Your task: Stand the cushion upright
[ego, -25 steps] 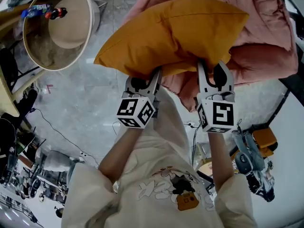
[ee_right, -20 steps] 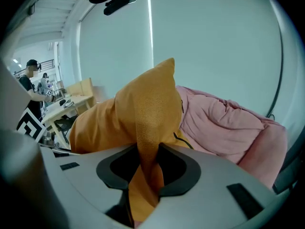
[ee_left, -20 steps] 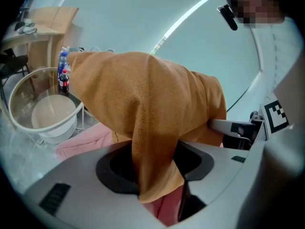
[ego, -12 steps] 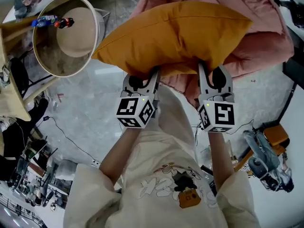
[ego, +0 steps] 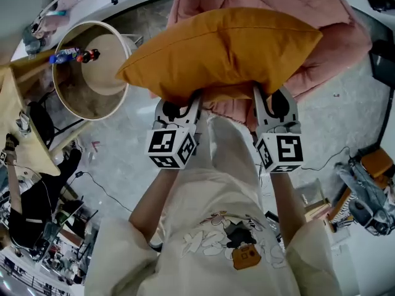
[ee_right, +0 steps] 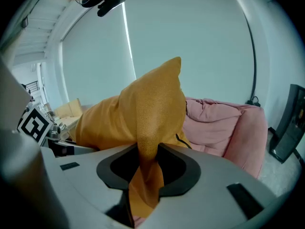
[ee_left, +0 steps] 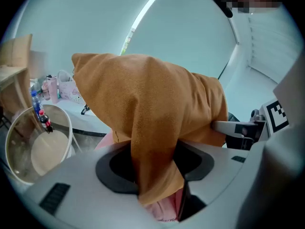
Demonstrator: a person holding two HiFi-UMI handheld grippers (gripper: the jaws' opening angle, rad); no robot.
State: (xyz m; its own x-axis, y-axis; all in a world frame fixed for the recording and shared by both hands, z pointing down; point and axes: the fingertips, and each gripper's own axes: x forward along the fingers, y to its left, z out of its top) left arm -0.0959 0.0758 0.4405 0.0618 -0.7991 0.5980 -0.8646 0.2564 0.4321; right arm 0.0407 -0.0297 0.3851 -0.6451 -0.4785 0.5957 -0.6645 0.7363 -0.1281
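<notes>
An orange cushion (ego: 225,51) hangs in the air in front of me, held by its near edge above a pink beanbag seat (ego: 321,29). My left gripper (ego: 192,98) is shut on the cushion's near left edge, and a fold of its fabric (ee_left: 155,161) is pinched between the jaws. My right gripper (ego: 264,94) is shut on the near right edge, where orange cloth (ee_right: 145,163) bunches between its jaws. In the right gripper view the cushion (ee_right: 143,109) rises to a corner, with the pink seat (ee_right: 224,128) behind it.
A round beige basket chair (ego: 92,73) stands at the left with bottles (ego: 74,56) on its rim. A wooden shelf (ego: 21,122) is at the far left. Cables and bags (ego: 370,190) lie on the grey floor at the right.
Both grippers have lifted the cushion higher, off the pink seat. The floor and basket chair now show farther below, and the cushion's far edge tilts up a little.
</notes>
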